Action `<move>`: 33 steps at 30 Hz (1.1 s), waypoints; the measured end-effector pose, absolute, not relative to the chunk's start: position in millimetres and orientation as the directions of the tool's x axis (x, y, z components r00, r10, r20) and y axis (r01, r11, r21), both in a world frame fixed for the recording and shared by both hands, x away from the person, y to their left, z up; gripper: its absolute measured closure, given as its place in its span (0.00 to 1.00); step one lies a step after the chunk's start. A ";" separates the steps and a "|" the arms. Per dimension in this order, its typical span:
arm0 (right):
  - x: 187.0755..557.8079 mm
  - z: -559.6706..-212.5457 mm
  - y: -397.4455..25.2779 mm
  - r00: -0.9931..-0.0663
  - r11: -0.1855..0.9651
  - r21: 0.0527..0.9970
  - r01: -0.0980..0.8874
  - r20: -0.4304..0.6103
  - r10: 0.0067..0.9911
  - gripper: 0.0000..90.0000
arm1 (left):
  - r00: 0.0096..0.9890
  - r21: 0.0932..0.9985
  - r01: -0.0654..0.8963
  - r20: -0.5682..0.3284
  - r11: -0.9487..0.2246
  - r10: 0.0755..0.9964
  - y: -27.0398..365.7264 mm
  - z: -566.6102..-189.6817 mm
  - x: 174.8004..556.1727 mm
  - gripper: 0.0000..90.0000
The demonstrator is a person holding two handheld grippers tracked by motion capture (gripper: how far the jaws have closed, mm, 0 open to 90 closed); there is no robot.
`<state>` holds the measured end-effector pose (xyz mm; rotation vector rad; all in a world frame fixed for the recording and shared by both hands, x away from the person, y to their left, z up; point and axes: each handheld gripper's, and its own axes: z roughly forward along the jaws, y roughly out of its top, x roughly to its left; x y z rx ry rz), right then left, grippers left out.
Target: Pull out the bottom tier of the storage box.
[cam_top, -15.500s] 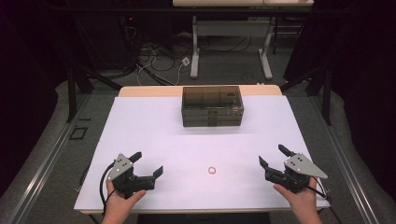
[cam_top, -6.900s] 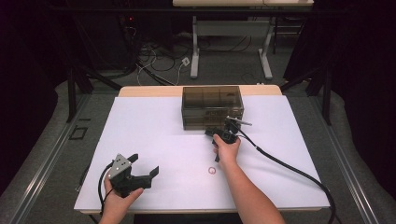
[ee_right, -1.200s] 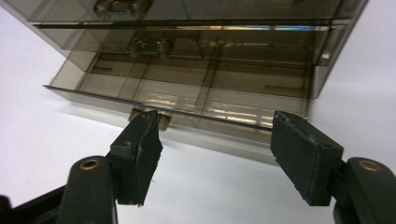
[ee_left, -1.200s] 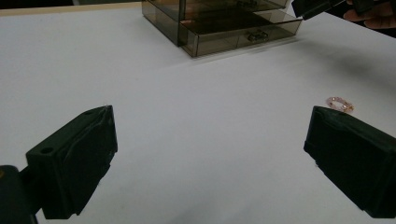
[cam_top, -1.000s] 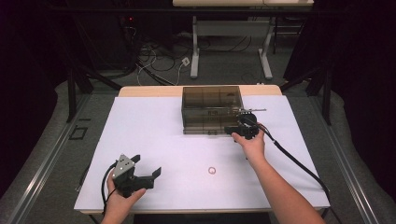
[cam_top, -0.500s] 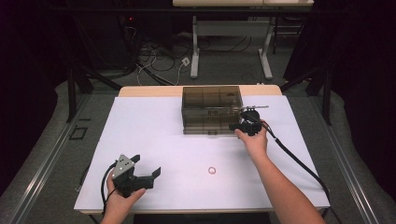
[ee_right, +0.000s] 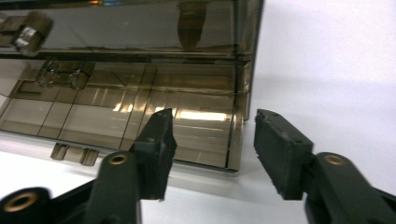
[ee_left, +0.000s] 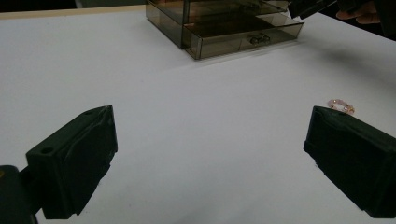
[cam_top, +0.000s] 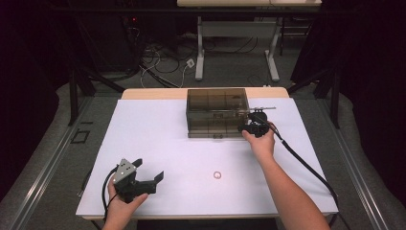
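Where jaws gape, smoky translucent drawer box (ee_right: 140, 93), boxy, glossy.

We are seeing white tabletop (cam_top: 158, 139) carrying smoky drawer box (cam_top: 216, 112) at far side, small ring (cam_top: 217, 175) lying nearer front edge.

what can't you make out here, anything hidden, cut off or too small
- Ring: too small in the high view to tell its make; in the left gripper view a jaw partly covers it.
- Right gripper: in the high view, the hand hides the jaws.
- Drawer box: cut off by the right gripper view's edges.
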<state>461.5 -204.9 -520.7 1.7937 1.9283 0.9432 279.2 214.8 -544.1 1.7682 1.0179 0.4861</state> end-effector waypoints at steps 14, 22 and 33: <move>471.7 -521.3 -212.6 -0.095 -0.075 0.605 0.793 0.244 0.965 0.76 | 0.560 0.901 0.410 -0.126 -0.142 0.819 215.8 -544.0 279.2 0.03; 473.3 -528.5 -209.1 -0.094 -0.071 0.592 0.803 0.244 0.965 0.82 | 0.561 0.901 0.409 -0.121 -0.147 0.819 216.9 -544.1 279.3 0.03; 476.0 -534.2 -207.7 -0.076 -0.078 0.573 0.816 0.239 0.968 0.88 | 0.561 0.900 0.410 -0.122 -0.147 0.819 217.2 -543.9 279.2 0.03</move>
